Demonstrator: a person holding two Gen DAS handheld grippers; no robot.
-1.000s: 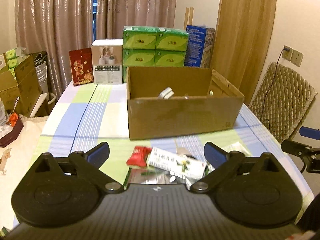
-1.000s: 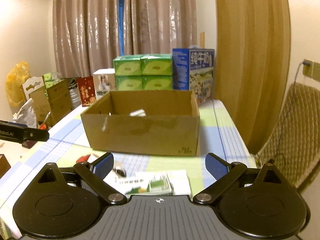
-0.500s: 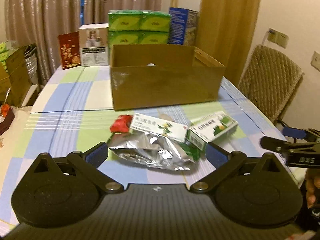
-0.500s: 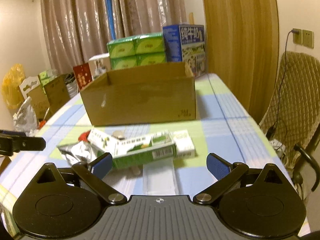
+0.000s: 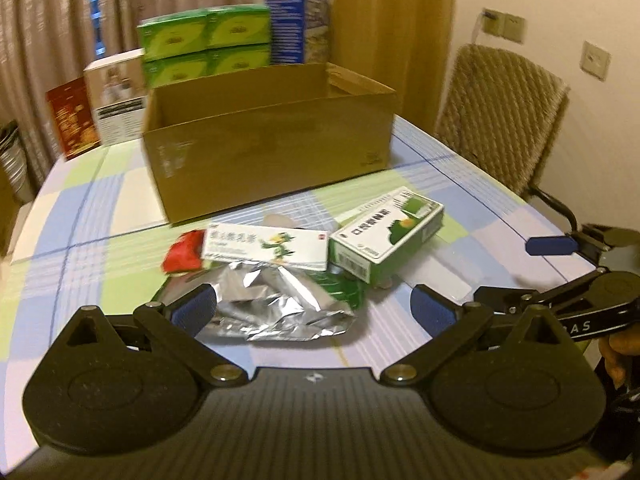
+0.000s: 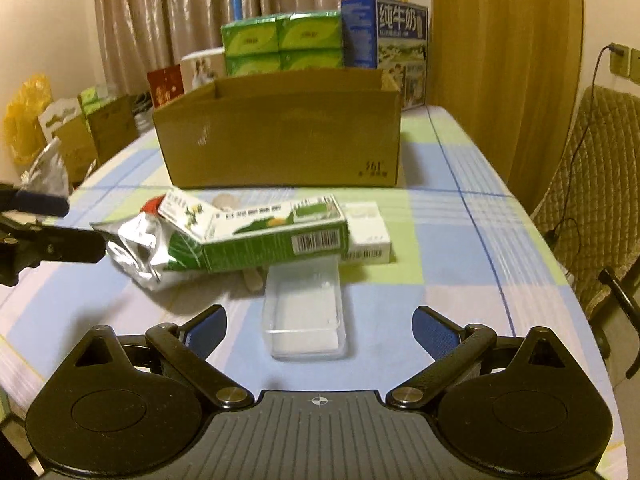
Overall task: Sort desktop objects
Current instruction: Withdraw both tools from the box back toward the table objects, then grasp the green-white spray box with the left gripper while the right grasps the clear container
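Checked counter (image 6: 460, 240): milk carton (image 6: 400, 40) reading "纯牛奶" behind cardboard box (image 6: 280, 140). Before the box, left hand-held gripper (image 5: 314, 312) and right hand-held gripper (image 6: 320, 330) hover, both wide open and empty.

A home dining room: a table (image 6: 460, 216) under a checked cloth, long curtains (image 6: 168, 12) at the window, a padded chair (image 5: 500, 120) by wall sockets (image 5: 504, 26), and a milk carton (image 6: 384, 36), tissue packs (image 6: 282, 42) and medicine boxes (image 5: 386, 236) crowding the tabletop.
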